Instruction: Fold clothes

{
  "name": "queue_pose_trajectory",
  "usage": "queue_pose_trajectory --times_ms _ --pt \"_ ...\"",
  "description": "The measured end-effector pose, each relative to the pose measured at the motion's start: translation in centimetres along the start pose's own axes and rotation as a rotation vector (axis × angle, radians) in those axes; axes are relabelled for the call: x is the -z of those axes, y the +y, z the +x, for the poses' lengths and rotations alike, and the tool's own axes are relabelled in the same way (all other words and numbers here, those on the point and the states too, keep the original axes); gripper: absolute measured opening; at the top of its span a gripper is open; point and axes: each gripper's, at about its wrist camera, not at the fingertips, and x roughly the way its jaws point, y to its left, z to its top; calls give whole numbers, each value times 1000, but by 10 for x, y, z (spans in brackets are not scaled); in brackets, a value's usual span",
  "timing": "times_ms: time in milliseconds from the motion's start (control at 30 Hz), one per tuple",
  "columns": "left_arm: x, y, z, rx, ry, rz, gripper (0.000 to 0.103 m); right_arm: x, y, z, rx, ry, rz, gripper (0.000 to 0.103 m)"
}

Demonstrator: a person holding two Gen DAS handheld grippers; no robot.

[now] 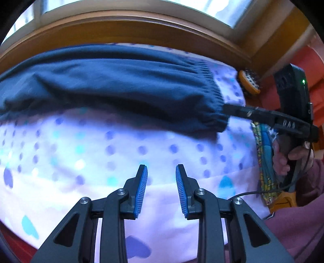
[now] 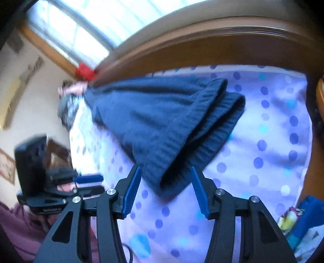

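Left gripper (image 1: 161, 172) up front, blue pads spread apart with nothing between them, hovering over the polka-dot bedsheet (image 1: 97, 157), well short of the clothing. Over on the right wrist view, the right gripper (image 2: 165, 174) has its jaws wide apart too, and the ribbed waistband corner of the dark blue trousers (image 2: 162, 125) sits right in the gap between the pads; the cloth looks loose there, not pinched, though the blur makes contact hard to judge. From the left view the right gripper (image 1: 230, 110) reaches in from the side, its tip right at the elastic hem. The trousers (image 1: 105, 85) lie across the far half of the bed, folded over on themselves, stretching from the waistband toward the far left edge. The person's hand (image 1: 283, 159) grips the right tool's handle at the bed's edge, with a stack of colourful fabric (image 1: 263, 153) just beside it. Beyond the trousers runs the wooden bed frame (image 1: 141, 30), with a window (image 1: 131, 5) above it
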Motion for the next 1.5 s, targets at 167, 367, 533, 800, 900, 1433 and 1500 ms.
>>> queue_pose_trajectory --times_ms 167,367,533,800,900,1433,1500 --pt "2 17 -6 4 8 -60 29 -26 -22 10 -78 -69 29 59" --pt "-9 6 0 18 17 -17 29 -44 -23 23 -78 -109 53 70" --pt "-45 -12 -9 83 -21 87 29 -36 -4 32 -186 -64 47 71" --pt "-152 -56 20 169 137 695 32 -35 -7 22 -48 -153 11 71" --pt "-185 -59 37 170 180 747 32 -52 -33 12 -22 -214 87 71" --pt "-204 -66 47 266 272 926 32 -83 -50 24 -76 -212 104 8" --pt "-211 -74 38 295 278 1030 32 -81 -34 8 -110 -227 59 8"
